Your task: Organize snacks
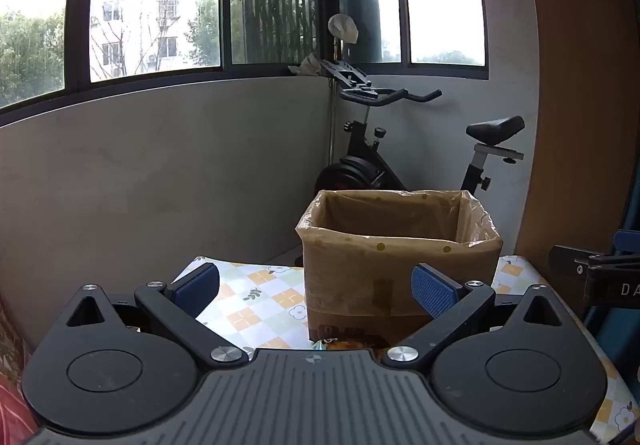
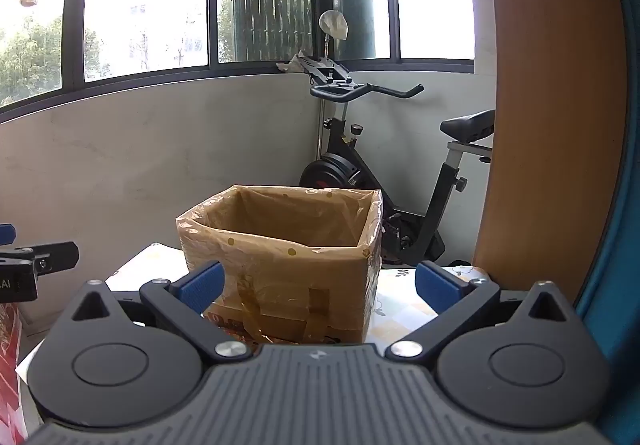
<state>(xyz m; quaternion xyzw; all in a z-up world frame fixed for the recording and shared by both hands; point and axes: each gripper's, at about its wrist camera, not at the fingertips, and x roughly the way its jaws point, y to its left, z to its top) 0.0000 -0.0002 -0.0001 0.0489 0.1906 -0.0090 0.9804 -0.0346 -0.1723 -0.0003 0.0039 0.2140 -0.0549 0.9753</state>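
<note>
A brown cardboard box (image 1: pixel 396 265) lined with a clear plastic bag stands on a table with a checked flower cloth (image 1: pixel 256 301). Its top is open; its inside bottom is hidden. My left gripper (image 1: pixel 316 291) is open, wide apart, with nothing between its blue pads; the box lies just ahead and to the right. A bit of a colourful snack packet (image 1: pixel 340 345) peeks out at the box's foot. In the right wrist view the same box (image 2: pixel 288 265) stands straight ahead of my right gripper (image 2: pixel 320 285), which is open and holds nothing.
An exercise bike (image 1: pixel 404 149) stands behind the table in the corner below the windows. A wooden panel (image 2: pixel 552 105) rises at the right. The other gripper shows at the right edge (image 1: pixel 600 273) of the left view and the left edge (image 2: pixel 32 265) of the right view. Red packaging (image 2: pixel 10 365) lies at the left.
</note>
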